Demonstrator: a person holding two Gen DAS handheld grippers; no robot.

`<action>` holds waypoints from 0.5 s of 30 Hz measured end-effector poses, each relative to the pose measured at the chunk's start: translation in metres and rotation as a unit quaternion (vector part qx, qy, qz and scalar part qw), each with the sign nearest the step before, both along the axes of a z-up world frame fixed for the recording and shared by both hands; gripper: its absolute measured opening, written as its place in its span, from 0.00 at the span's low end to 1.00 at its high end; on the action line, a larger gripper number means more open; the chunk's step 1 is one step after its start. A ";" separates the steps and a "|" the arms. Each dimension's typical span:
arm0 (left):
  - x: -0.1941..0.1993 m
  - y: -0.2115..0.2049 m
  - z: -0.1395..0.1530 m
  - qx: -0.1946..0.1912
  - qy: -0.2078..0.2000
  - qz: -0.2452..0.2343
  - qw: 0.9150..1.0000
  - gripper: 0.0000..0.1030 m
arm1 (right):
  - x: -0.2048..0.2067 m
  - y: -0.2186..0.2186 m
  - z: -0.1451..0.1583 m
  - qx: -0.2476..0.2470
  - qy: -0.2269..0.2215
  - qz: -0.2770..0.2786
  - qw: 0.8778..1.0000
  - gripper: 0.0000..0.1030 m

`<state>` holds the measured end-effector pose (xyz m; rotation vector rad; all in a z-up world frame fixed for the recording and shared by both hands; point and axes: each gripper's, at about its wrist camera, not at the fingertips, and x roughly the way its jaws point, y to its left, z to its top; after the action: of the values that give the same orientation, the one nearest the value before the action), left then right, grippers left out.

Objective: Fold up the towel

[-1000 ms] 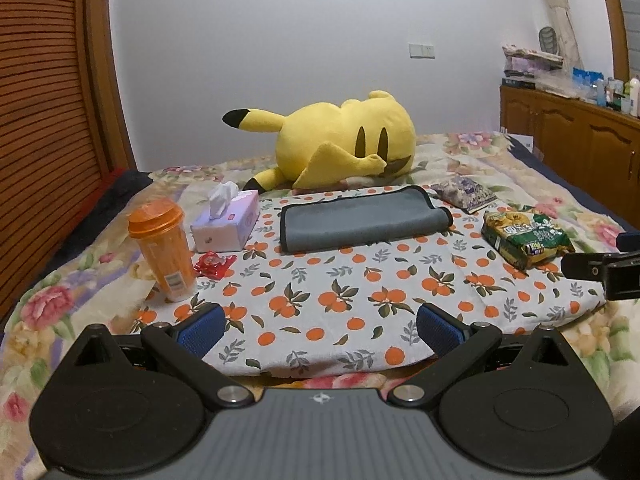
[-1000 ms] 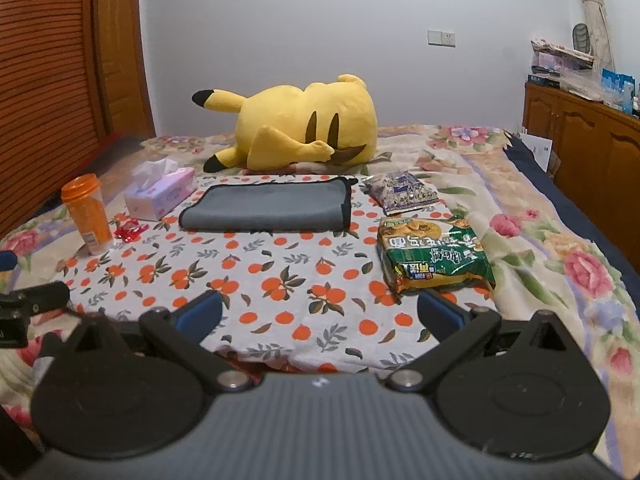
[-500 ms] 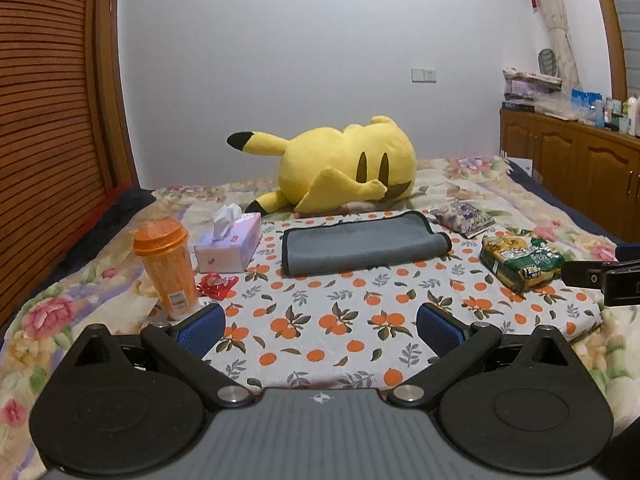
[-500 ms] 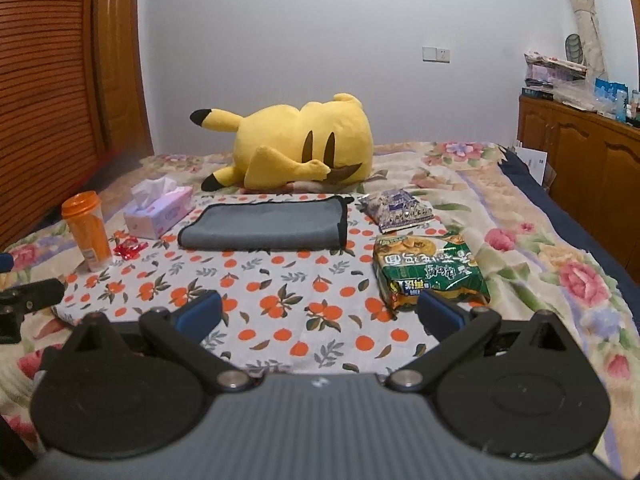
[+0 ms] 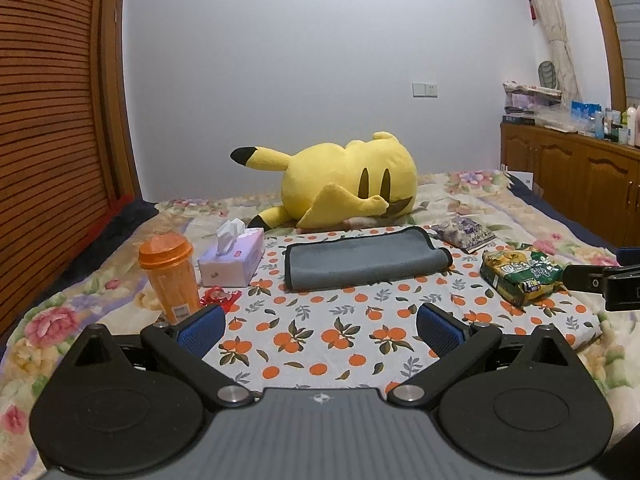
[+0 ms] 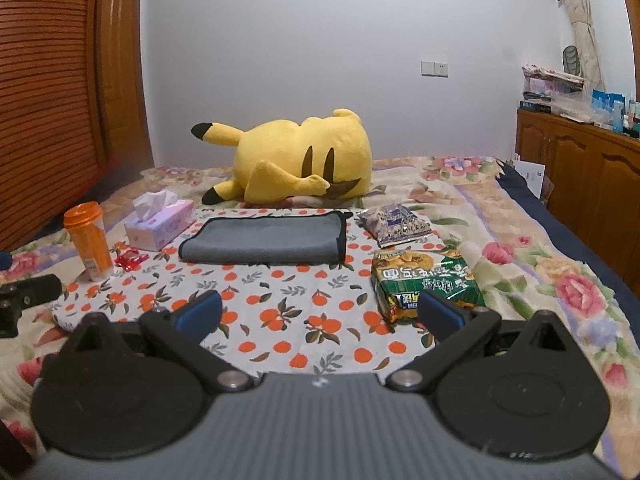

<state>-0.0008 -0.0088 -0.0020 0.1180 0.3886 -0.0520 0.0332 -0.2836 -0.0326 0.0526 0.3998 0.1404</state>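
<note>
Both grippers are hovering low over the near edge of the bed (image 5: 80,300), pointing fwd across the orange-print cloth (image 5: 320,332). The left gripper (image 5: 320,326) is showing its blue fingers (image 5: 200,326) spread wide w/ nothing between them; the right gripper (image 6: 320,312) is doing the same, fingers (image 6: 440,312) wide apart and empty, its right one overlapping the green snack bag (image 6: 424,276) in view only.

The towel (image 5: 364,264), grey w/ dark edging, is lying on the cloth at the far side, just in front of the yellow plush (image 5: 344,184). It's looking already doubled over into a long strip, w/ the rounded fold along its near edge, so I'm judging the task to be either late or waiting on another fold; can't tell which from here. Neither gripper is touching it; both are sitting well short of it.

Around it: tissue box (image 5: 232,258) to its left, orange cup (image 5: 170,276) and a red wrapper (image 5: 220,296) nearer that side, purple packet (image 6: 394,220) and the snack bag to its right.

Step in hand, as I'm reading it: the approach, no grasp yet. Next move is calling for both grippers reaching fwd over the cloth, each to one short end of the towel, fingers dropping around a corner and pinching all layers. Right side is needing care w/ the purple packet just beside that end; left side w/ the tissue box nearby.
</note>
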 end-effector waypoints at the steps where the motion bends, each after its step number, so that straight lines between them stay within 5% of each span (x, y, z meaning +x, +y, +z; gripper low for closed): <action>1: 0.000 0.000 0.000 0.001 -0.002 0.000 1.000 1.00 | 0.000 0.000 0.000 0.000 -0.002 0.000 1.000 1.00; 15: -0.006 -0.003 0.004 0.014 -0.025 -0.002 1.000 1.00 | -0.009 -0.001 0.006 0.004 -0.040 -0.005 0.999 1.00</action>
<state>-0.0071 -0.0114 0.0015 0.1472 0.3388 -0.0481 0.0243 -0.2847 -0.0268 0.0567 0.3185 0.1335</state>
